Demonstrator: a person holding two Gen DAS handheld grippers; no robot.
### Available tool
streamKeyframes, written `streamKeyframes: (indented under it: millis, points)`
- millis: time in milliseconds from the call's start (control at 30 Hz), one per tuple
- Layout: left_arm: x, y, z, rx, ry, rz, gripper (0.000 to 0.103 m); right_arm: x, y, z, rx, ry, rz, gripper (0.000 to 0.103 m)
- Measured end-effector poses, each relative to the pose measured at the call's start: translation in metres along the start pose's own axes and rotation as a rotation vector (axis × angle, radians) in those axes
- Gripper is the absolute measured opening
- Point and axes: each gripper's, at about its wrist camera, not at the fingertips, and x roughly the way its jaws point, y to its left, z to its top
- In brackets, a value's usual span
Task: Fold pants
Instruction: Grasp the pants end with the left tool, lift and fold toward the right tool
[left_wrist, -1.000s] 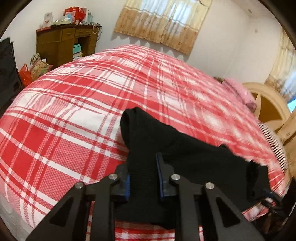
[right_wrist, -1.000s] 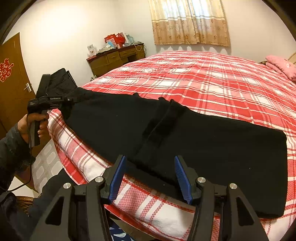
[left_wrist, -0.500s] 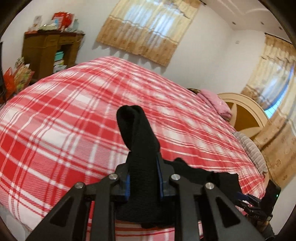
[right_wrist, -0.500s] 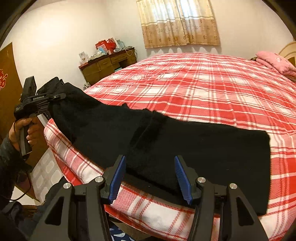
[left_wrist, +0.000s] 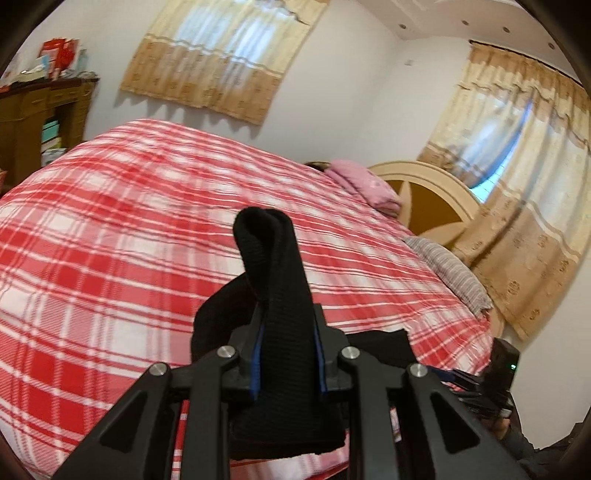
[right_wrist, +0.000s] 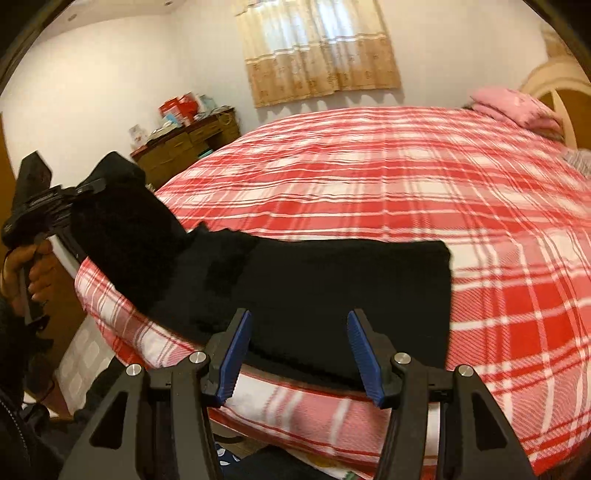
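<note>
Black pants (right_wrist: 325, 280) are lying across the near edge of the bed (right_wrist: 424, 177), one end lifted off it, pinched tight in the left gripper (left_wrist: 286, 354). Right gripper (right_wrist: 299, 354) hangs wide open just over the pants, grabbing nothing.

1 pants (right_wrist: 332, 280), 2 claws (left_wrist: 286, 354) (right_wrist: 299, 354), 1 bed (right_wrist: 406, 177)

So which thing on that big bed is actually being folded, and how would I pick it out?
Start at the bed with the red and white checked cover, then look along its near edge. The black pants lie flat there, one end lifted by the left gripper. They are the only dark cloth on the cover; the pink pillow sits far off at the headboard.
</note>
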Motion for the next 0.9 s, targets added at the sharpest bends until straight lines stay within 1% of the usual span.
streamKeyframes:
  millis: [100, 433, 567, 700, 900]
  points:
    - [0.009, -0.016, 0.002, 0.020, 0.015, -0.024, 0.022, -0.005, -0.011, 0.000, 0.031, -0.012, -0.014, 0.056]
    - [0.041, -0.064, 0.000, 0.060, 0.078, -0.097, 0.022, -0.019, -0.035, -0.006, 0.057, -0.032, -0.058, 0.056]
    - [0.054, -0.085, 0.000, 0.080, 0.102, -0.130, 0.022, -0.023, -0.053, -0.007, 0.112, -0.044, -0.084, 0.056]
    - [0.068, -0.103, -0.001, 0.096, 0.132, -0.146, 0.022, -0.025, -0.069, -0.008, 0.161, -0.060, -0.118, 0.056]
    - [0.092, -0.133, -0.005, 0.136, 0.180, -0.162, 0.022, -0.027, -0.085, -0.011, 0.220, -0.073, -0.141, 0.056]
